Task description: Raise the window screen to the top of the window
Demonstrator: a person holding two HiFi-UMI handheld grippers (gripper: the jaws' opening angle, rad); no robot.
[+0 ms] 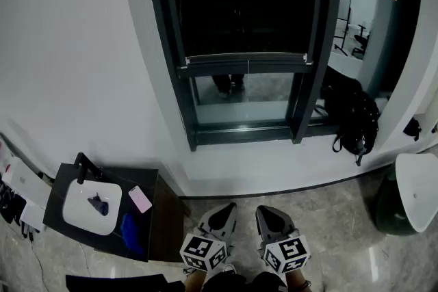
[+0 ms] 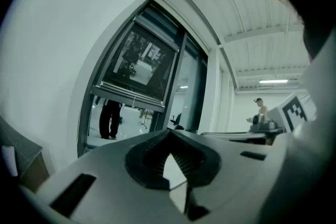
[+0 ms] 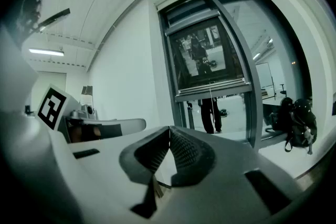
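Observation:
The window screen (image 1: 246, 0) is a dark panel in a dark-framed window. Its grey bottom bar (image 1: 246, 63) sits about two thirds of the way down, and a thin cord hangs from the bar's middle. Clear glass shows below the bar. The left gripper view has the screen (image 2: 139, 63) at left, the right gripper view has the screen (image 3: 207, 57) at upper right. My left gripper (image 1: 229, 208) and right gripper (image 1: 263, 210) hang side by side low over the floor, well short of the window. Both are shut, jaws touching, with nothing held.
A black cabinet (image 1: 154, 178) stands at the left wall, bearing a white basin (image 1: 92, 205) and a pink phone (image 1: 140, 199). A black backpack (image 1: 352, 116) leans by the window's right side. A white seat (image 1: 417, 191) is at far right. A person (image 2: 260, 107) stands far off.

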